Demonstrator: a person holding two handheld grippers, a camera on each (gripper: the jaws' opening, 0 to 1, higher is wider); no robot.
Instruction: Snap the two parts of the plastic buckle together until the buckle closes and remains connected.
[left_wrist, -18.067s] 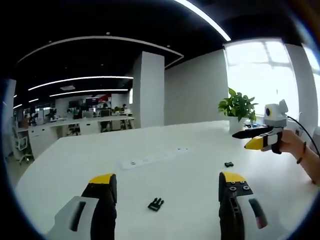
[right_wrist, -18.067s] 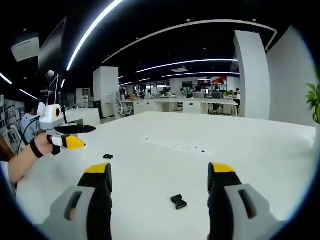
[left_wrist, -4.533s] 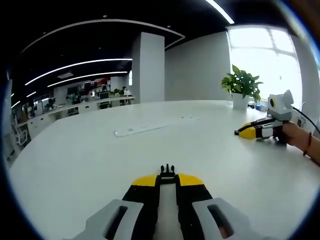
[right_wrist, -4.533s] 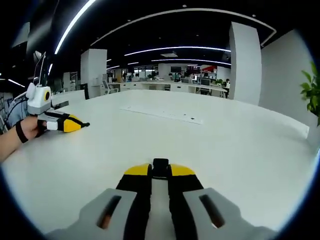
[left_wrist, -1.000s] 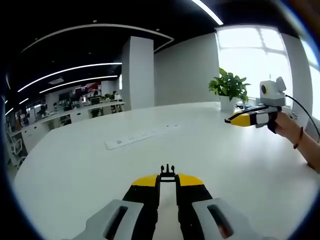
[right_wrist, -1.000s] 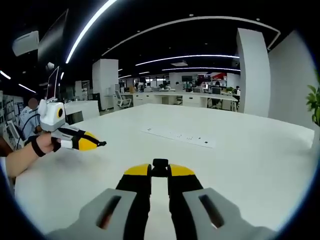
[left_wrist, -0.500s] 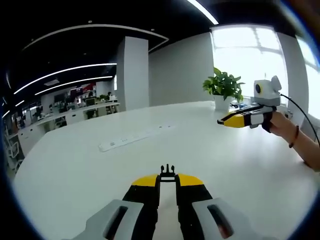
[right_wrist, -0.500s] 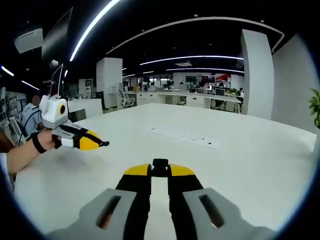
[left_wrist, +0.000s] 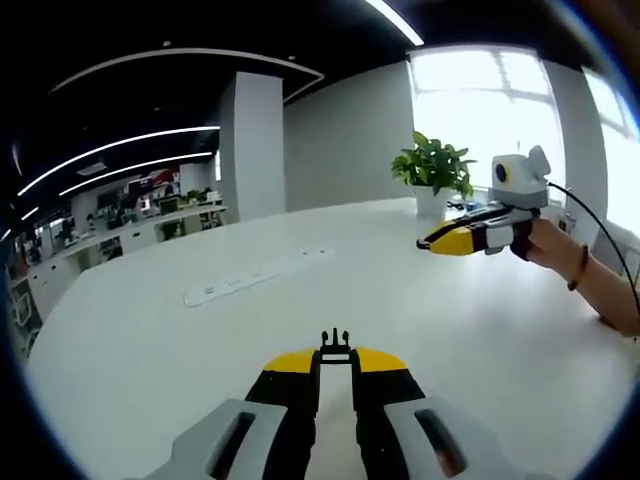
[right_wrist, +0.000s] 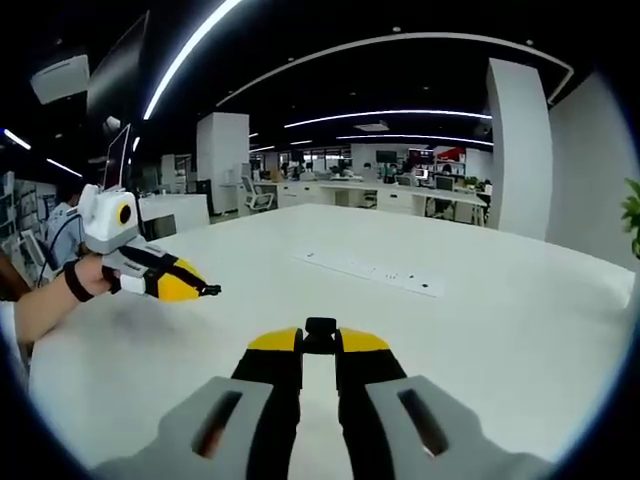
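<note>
In the left gripper view my left gripper (left_wrist: 335, 358) is shut on the black pronged buckle part (left_wrist: 335, 343), whose prongs stick out past the yellow tips. My right gripper (right_wrist: 320, 342) is shut on the black buckle socket (right_wrist: 320, 328) in the right gripper view. Both are held above the white table (left_wrist: 150, 340). The right gripper (left_wrist: 432, 241) also shows at the right of the left gripper view, held by a hand. The left gripper (right_wrist: 207, 290) shows at the left of the right gripper view, its buckle tip pointing right.
A white power strip (left_wrist: 255, 275) lies across the table middle, also seen as the power strip (right_wrist: 372, 272). A potted plant (left_wrist: 433, 170) stands at the table's far edge by the bright window. Office desks and a pillar lie beyond.
Both grippers stay shut on their buckle parts. Over the last second each gripper has drawn closer to the other; 18 s ago both were open with the parts lying on the table.
</note>
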